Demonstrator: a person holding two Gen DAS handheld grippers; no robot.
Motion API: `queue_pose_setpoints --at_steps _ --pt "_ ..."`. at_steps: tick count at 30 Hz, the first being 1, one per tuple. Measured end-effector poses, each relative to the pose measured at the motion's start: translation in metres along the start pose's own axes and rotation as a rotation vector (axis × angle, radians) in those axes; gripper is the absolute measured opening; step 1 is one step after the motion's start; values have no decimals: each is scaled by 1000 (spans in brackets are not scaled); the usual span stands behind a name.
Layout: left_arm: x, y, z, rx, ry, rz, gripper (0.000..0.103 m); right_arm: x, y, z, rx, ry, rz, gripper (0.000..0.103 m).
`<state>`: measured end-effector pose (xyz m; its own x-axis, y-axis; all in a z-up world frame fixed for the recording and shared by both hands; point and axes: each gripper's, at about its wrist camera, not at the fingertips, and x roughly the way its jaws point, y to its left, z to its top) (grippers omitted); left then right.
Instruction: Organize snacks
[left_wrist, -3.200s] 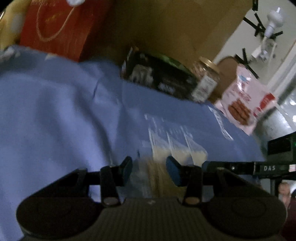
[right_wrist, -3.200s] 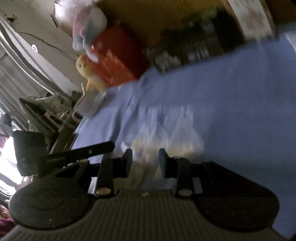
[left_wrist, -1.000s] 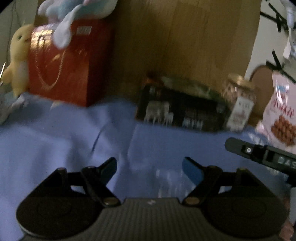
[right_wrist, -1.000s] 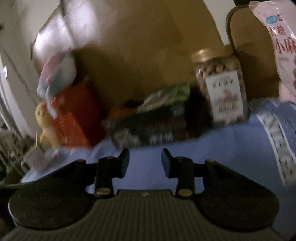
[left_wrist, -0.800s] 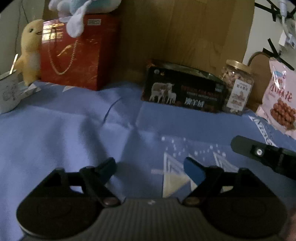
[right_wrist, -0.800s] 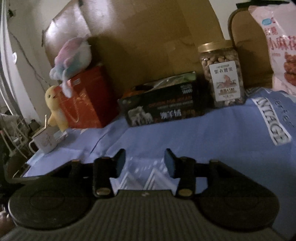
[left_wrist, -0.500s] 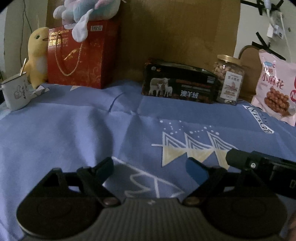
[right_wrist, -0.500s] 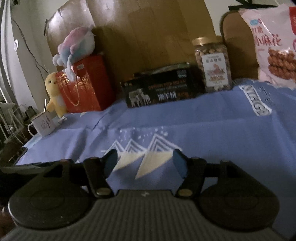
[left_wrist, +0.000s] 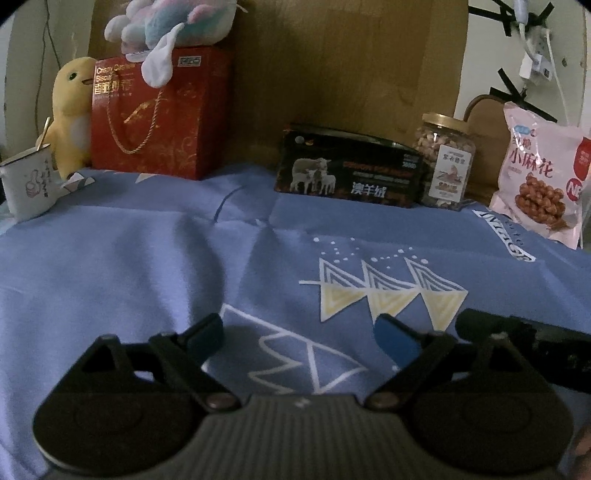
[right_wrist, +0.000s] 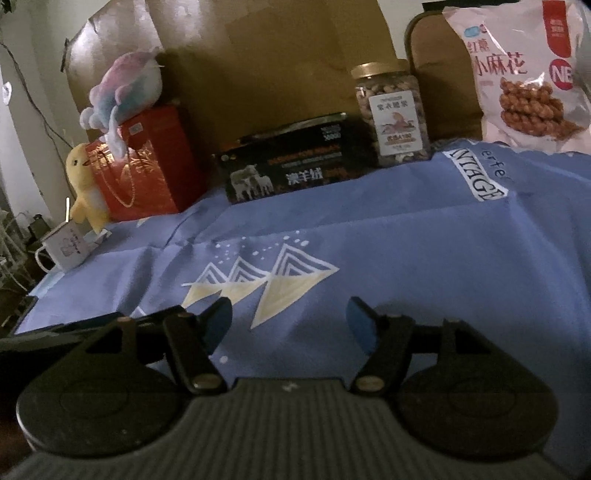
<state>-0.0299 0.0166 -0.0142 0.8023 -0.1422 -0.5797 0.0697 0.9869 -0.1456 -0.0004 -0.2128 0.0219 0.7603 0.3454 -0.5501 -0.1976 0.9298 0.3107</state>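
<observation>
Both grippers, left and right, empty, fingers apart. Nut jar stands at the worktop's rear beside the black box: probably rigid, smooth, heavy; grasp mid-body.

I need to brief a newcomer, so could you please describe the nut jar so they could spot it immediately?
Look along the cardboard backdrop behind the blue cloth. Between the black sheep-printed box and the pink snack bag stands the nut jar: the only clear container, gold-lidded, with a white label.
</observation>
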Motion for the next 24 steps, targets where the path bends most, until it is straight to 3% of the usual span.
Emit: queue_pose_setpoints --at_steps 10,18,24 --pt "6 -3 4 24 9 -60 97 -3 -5 -6 26 -42 -34 73" --pt "18 -2 14 47 -3 -168 101 -6 -9 -6 92 -95 -162 73" --pt "9 -14 9 120 -53 -171 101 -7 -12 -7 112 -108 -200 73"
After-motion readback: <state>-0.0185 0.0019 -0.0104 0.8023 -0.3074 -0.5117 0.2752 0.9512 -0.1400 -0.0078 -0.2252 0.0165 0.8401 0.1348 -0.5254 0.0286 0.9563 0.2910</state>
